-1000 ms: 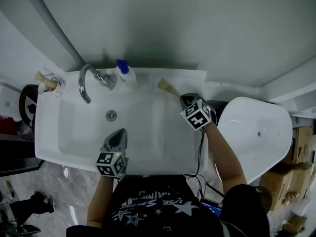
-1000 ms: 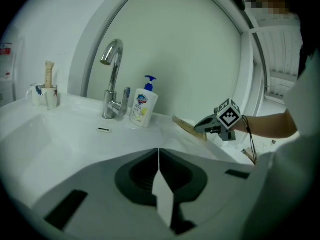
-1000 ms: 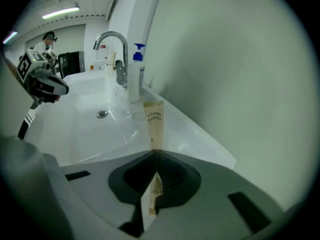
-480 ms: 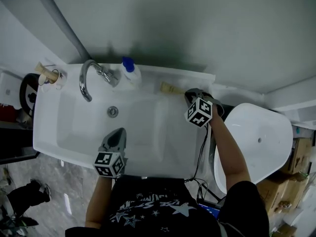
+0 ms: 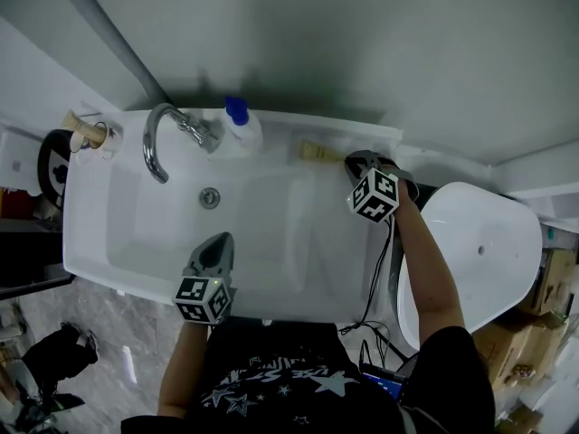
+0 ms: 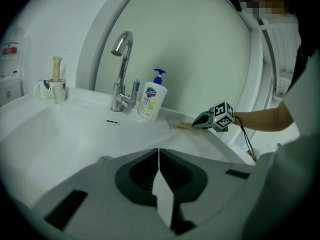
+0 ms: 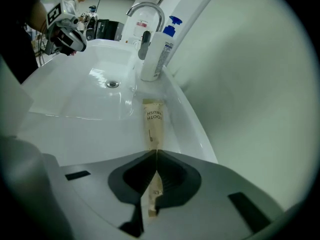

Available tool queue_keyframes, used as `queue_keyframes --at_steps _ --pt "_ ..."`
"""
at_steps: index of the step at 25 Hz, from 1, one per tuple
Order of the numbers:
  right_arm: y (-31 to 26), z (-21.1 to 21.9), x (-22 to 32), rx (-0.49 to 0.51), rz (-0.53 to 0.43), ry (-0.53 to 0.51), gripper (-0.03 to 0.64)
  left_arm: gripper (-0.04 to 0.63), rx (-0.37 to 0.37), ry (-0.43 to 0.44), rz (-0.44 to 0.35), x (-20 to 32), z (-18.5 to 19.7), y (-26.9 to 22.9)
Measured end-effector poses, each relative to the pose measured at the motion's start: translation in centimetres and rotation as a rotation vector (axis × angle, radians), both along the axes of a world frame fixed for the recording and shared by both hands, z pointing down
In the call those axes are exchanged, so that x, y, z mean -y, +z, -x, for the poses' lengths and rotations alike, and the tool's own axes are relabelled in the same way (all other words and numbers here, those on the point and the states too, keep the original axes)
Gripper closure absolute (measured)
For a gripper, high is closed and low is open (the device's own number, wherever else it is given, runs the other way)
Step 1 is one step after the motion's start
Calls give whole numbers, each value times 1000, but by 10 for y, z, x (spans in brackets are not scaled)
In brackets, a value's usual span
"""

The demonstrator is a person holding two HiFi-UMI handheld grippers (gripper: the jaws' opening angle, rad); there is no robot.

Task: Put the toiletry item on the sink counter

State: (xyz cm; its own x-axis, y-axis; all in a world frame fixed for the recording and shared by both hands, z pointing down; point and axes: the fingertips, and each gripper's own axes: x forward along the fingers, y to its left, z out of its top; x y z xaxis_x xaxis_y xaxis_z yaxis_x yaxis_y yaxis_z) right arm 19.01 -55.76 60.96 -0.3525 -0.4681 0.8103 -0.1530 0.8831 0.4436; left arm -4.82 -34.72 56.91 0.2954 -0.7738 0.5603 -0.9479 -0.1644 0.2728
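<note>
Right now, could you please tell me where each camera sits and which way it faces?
Head view: on the person's head, looking steeply down on the sink; shows forearms, left gripper, right gripper.
Left gripper view: over the sink, facing the faucet; its shut jaws show.
Right gripper view: looks along the sink's back edge; its jaws grip the packet.
Shared: both gripper views show faucet, soap and the other gripper.

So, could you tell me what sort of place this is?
Probably a bathroom: a white sink with a curved tap, a pump soap bottle beside the tap, and a paper toothbrush packet.
</note>
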Motion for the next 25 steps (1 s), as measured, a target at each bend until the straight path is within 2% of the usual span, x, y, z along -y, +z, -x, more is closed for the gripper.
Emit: queue_keyframes --at_steps 9,10,12,14,20,25 --pt "-1 -1 -2 17 -23 -20 595 574 -1 -11 7 -10 2 1" --pt "0 -1 -2 17 -24 -15 582 574 -3 -12 4 -10 3 1" --pt "0 0 -3 17 -16 -3 501 574 -5 -11 -2 -10 5 0" --pt "-2 0 -5 17 -12 9 488 575 -7 -10 -7 -12 6 0" --pt "-20 -1 -13 37 -50 59 488 575 -24 1 -40 -14 10 -6" --pt "-41 7 -35 91 -61 127 488 574 -45 18 -64 -23 19 -15"
